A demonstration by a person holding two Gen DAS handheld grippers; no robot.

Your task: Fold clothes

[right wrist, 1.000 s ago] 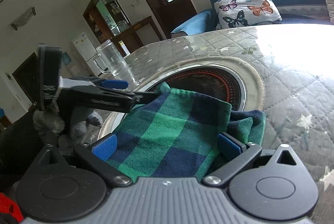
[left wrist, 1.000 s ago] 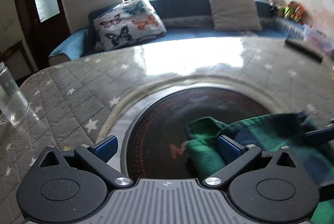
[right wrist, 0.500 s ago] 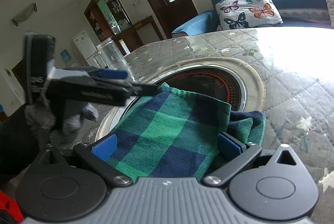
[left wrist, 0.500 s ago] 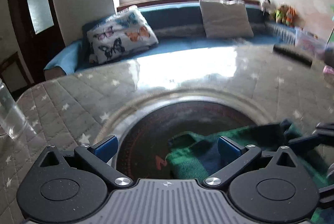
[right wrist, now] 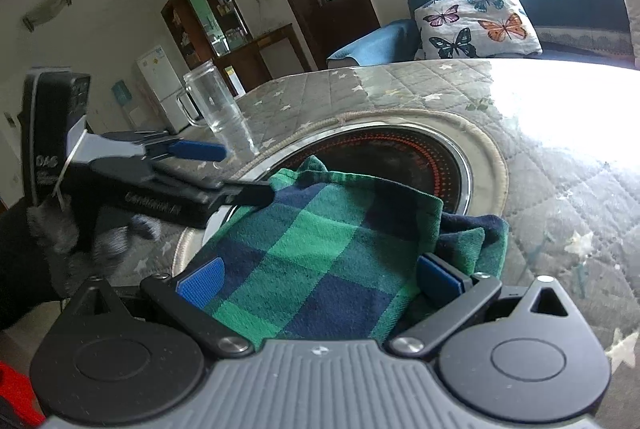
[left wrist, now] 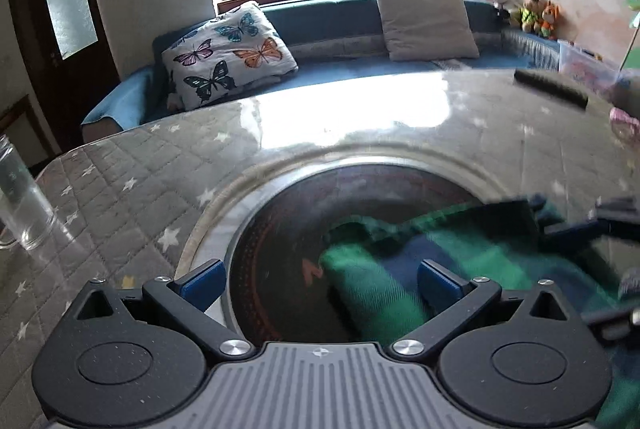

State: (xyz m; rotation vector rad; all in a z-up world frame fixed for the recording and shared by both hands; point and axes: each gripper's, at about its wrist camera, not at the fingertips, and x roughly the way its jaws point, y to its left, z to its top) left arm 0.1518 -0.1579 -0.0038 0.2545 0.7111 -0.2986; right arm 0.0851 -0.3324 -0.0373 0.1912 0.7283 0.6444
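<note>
A green and navy plaid cloth (right wrist: 320,249) lies folded over on the round dark inset (right wrist: 400,157) of the quilted table (right wrist: 560,189). My right gripper (right wrist: 320,279) is open, with the cloth spread between its blue pads. My left gripper (right wrist: 232,169) comes in from the left, also open, its lower finger touching the cloth's far left corner. In the left wrist view the left gripper (left wrist: 320,283) is open. The blurred cloth (left wrist: 372,281) lies by its right pad, and part of my right gripper (left wrist: 600,221) shows at the right edge.
A clear glass mug (right wrist: 216,105) stands on the table's left side, behind the left gripper. A dark remote (left wrist: 550,91) lies at the far right edge. Beyond the table runs a blue sofa with a butterfly cushion (left wrist: 228,53). A grey-gloved hand (right wrist: 60,229) holds the left gripper.
The left gripper has tilted up and shifted, so the cloth sits lower and further right in its view. The right gripper and cloth have barely moved. Both stay open.
</note>
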